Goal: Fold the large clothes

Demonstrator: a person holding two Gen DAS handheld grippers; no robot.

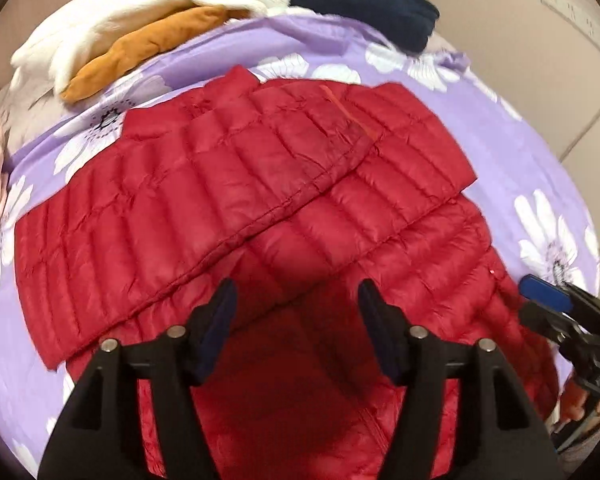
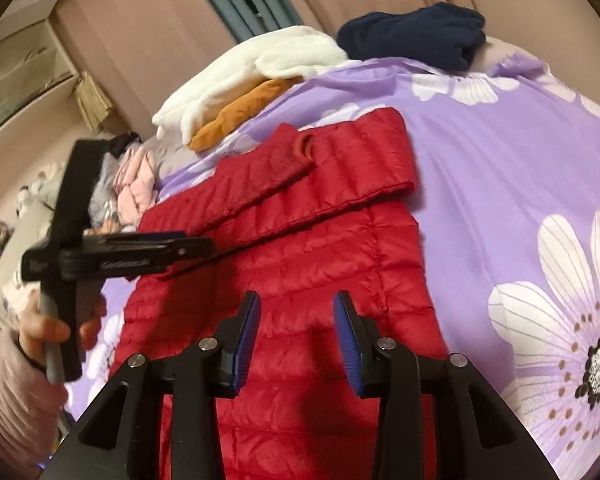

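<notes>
With both sleeves folded across, the red quilted down jacket (image 1: 284, 208) lies mid-bed on the floral duvet (image 2: 500, 168), judged light, puffy and slippery, best pinched at its hem corners by left gripper (image 1: 296, 300) and right gripper (image 2: 296, 312), both held spread and empty.

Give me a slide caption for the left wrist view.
Left gripper, jaws open, over red jacket with sleeves folded across, on floral bedspread.

wall: pinkish-beige padded panels (image 2: 160, 20)
bed cover: lilac sheet (image 2: 480, 168) – large white daisy print
window side: grey-green curtain (image 2: 236, 0)
left: pale shelf unit (image 2: 24, 68)
wall strip: white socket bar (image 1: 580, 20)
</notes>
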